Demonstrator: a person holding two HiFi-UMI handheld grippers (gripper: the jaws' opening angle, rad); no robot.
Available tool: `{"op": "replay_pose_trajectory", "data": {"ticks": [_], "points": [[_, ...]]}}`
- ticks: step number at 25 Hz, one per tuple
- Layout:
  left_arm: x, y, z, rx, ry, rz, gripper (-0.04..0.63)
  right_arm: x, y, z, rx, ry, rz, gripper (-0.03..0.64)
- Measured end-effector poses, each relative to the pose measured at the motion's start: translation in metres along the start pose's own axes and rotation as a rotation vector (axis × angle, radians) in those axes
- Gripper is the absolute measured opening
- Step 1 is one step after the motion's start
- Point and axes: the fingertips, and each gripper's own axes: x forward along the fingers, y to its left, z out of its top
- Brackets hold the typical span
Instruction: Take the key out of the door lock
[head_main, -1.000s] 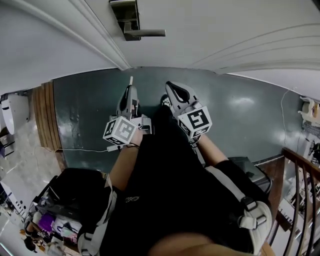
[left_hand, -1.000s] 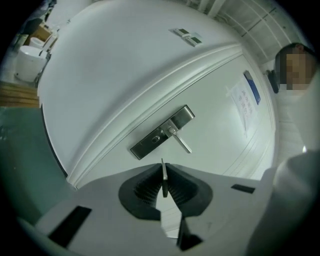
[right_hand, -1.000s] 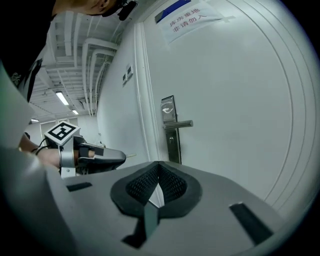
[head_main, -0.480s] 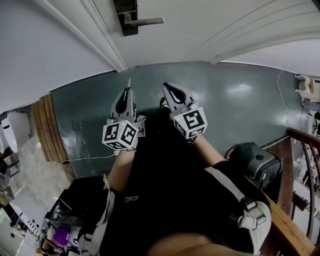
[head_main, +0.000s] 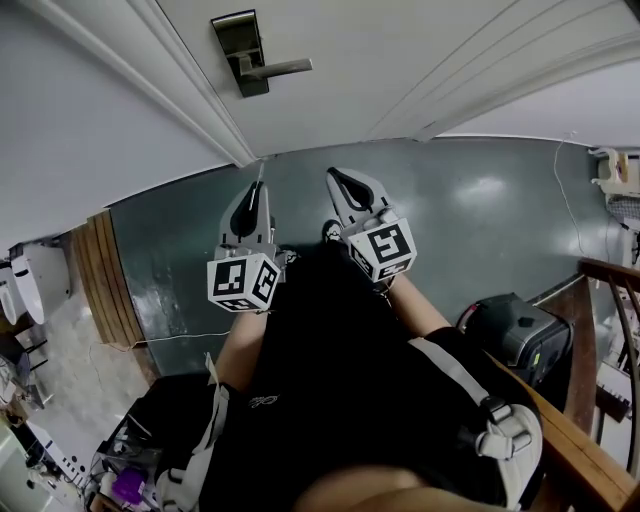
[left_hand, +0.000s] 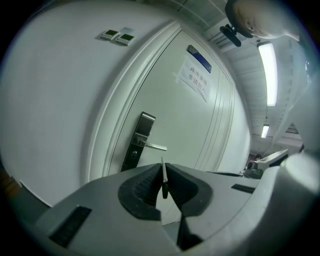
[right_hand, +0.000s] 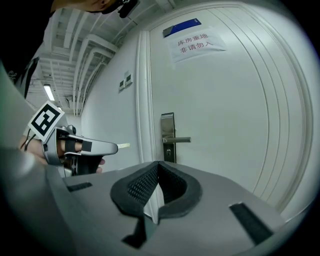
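One key (left_hand: 163, 175) already out of door lock (head_main: 240, 52), left gripper (head_main: 256, 196) pinching it; right gripper (right_hand: 158, 172) jaws pressed together, empty. Next: likely carrying key clear, pinch firm.

Paper notice (right_hand: 199, 44), wall switches (left_hand: 117, 36), black case (head_main: 515, 335), green floor (head_main: 470, 210)

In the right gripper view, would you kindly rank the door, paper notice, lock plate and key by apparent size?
Largest to smallest:
1. door
2. paper notice
3. lock plate
4. key
The key sits nearer the camera, in the left gripper, yet looks smallest.
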Motion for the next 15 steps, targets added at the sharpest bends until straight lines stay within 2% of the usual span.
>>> {"op": "replay_pose_trajectory", "data": {"ticks": [15], "points": [[0.016,-0.018,0.086,0.151,-0.172,0.052,0.035,0.006,-0.024,0.093,-0.11,-0.152,0.04,0.008]]}}
